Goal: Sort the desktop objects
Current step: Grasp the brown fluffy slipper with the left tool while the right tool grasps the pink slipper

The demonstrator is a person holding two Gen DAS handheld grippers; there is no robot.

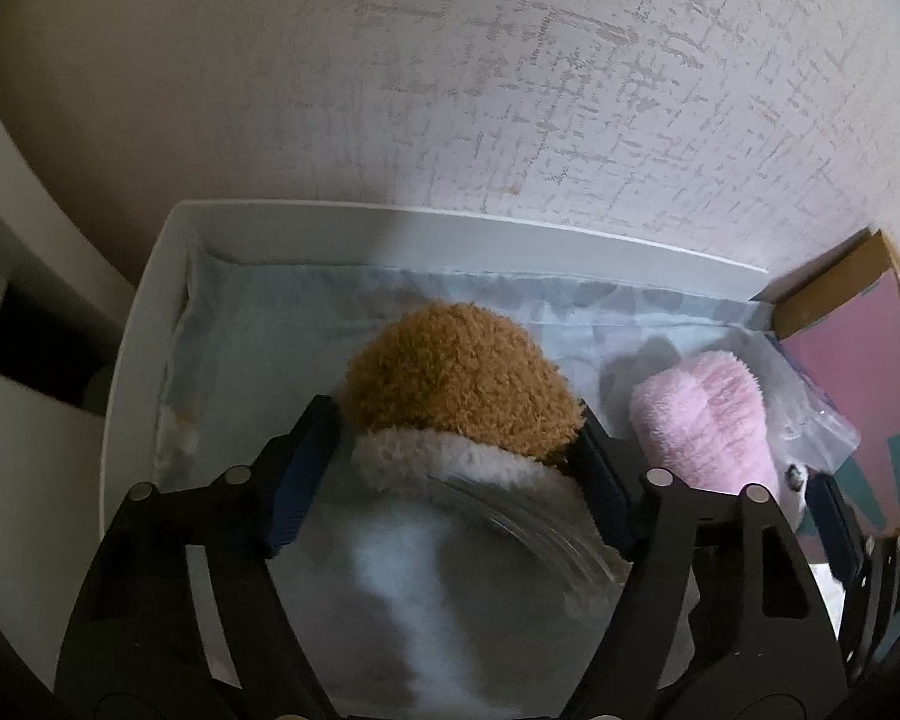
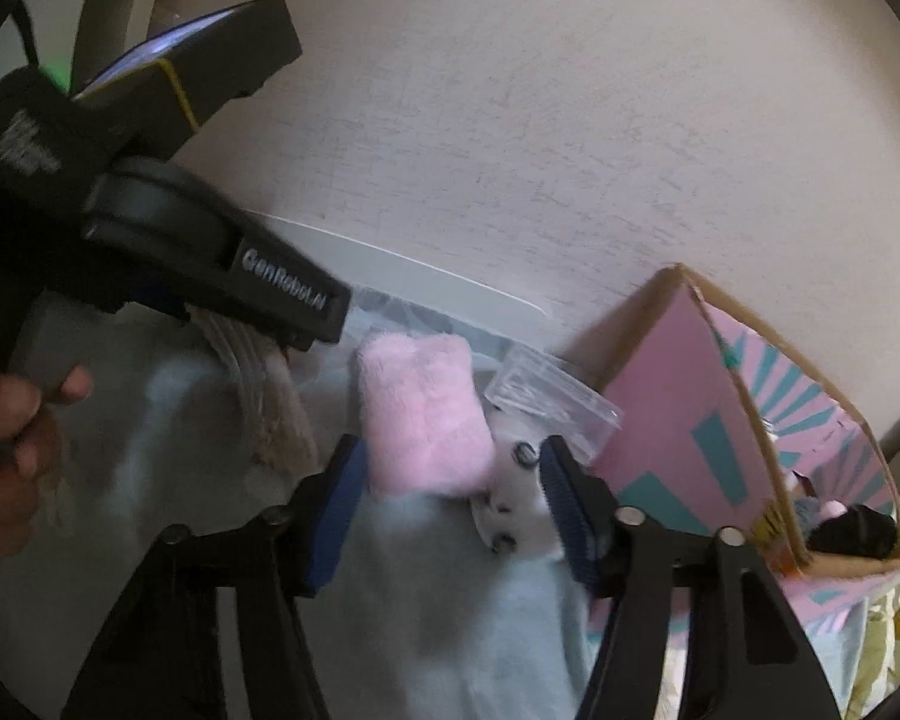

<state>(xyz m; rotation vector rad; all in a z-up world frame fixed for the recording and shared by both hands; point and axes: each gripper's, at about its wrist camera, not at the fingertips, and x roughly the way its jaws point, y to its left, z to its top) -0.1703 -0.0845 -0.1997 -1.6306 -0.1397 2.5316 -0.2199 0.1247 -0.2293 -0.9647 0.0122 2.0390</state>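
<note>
My left gripper [image 1: 459, 450] is shut on a brown and white plush toy [image 1: 456, 378], held over a white tray [image 1: 144, 324] lined with pale blue cloth. A clear plastic wrap trails from the toy toward the camera. My right gripper [image 2: 450, 480] is shut on a pink and white plush toy [image 2: 423, 414], which also shows in the left wrist view [image 1: 708, 420] to the right of the brown toy. In the right wrist view the left gripper's black body [image 2: 210, 240] and the hand holding it fill the left side.
A pink and teal cardboard box [image 2: 750, 420] stands open at the right of the tray, with small items inside; it also shows in the left wrist view [image 1: 858, 360]. A clear plastic bag [image 2: 546, 390] lies beside the pink toy. A textured wall is close behind.
</note>
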